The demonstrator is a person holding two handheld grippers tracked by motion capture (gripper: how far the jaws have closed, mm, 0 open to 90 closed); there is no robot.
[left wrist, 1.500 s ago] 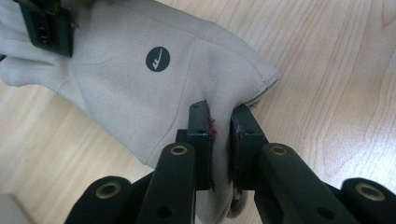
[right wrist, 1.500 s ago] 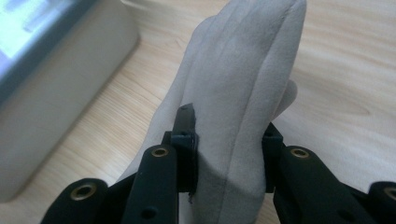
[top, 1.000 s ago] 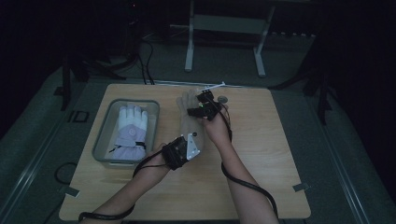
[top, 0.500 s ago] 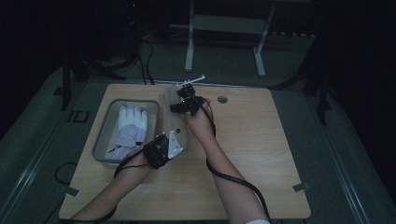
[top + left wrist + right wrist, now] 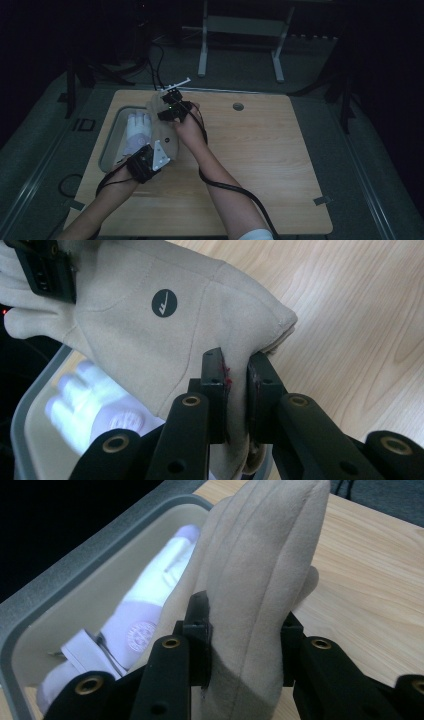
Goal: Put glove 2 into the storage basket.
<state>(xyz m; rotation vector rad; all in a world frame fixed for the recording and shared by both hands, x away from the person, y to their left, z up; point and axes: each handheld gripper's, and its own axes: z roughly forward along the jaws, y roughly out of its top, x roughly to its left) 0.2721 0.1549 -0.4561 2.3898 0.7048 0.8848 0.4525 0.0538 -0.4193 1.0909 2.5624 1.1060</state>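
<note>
A beige glove (image 5: 163, 131) is held in the air between both grippers, over the right rim of the grey tray (image 5: 111, 146). My left gripper (image 5: 156, 153) is shut on the glove's cuff (image 5: 260, 340). My right gripper (image 5: 167, 106) is shut on the glove's fingers (image 5: 260, 570), which bunch between its jaws. The glove (image 5: 165, 325) carries a round dark logo. In the tray (image 5: 75, 580) lies a white glove (image 5: 136, 131), seen under the beige one (image 5: 145, 625).
The wooden tabletop (image 5: 260, 150) stretches to the right, with a small round hole (image 5: 238, 106) near its far edge. Cables trail from both grippers across the near side. A white frame stand (image 5: 240, 30) is on the floor beyond the table.
Both hands have carried the beige glove to the left, from the middle of the table to over the tray's right edge. Both grips have stayed the same.
</note>
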